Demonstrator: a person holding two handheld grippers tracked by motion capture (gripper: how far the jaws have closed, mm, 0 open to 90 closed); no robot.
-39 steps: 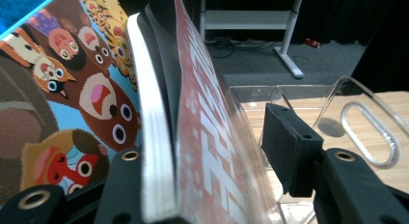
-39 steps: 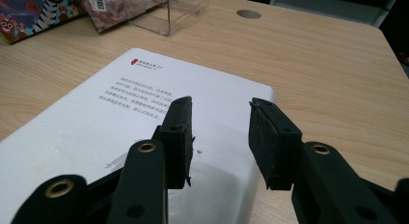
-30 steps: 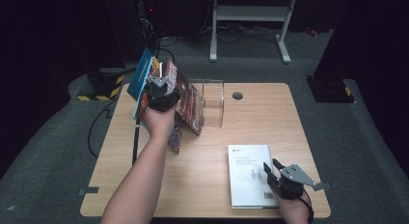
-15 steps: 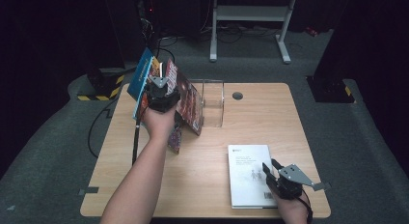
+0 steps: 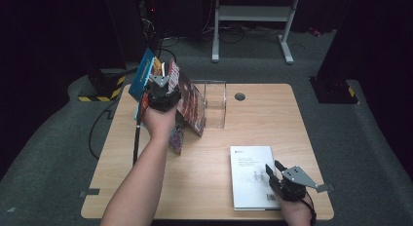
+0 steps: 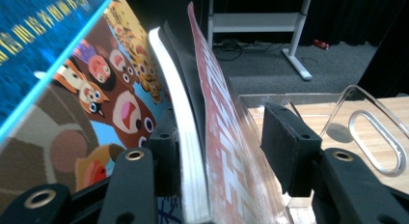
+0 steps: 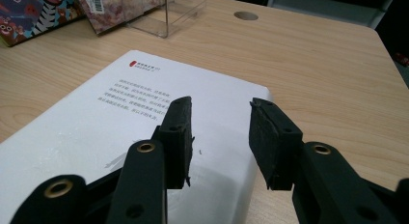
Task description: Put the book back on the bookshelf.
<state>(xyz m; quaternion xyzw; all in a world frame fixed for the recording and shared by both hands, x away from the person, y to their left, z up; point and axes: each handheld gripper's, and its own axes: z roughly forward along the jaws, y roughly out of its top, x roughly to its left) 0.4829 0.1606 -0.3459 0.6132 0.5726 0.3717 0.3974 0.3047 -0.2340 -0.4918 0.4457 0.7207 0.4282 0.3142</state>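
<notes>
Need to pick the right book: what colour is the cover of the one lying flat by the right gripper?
White, with small dark text and a red mark near one corner. The book shows best in the right gripper view.

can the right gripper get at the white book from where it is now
Probably yes. The right gripper hovers with open jaws just over the white book, which lies flat near the table edge with nothing on it or between them.

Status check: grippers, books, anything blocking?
Left gripper straddles red book, grip unclear. Right gripper open above white book. Clear stand beside red book.
</notes>
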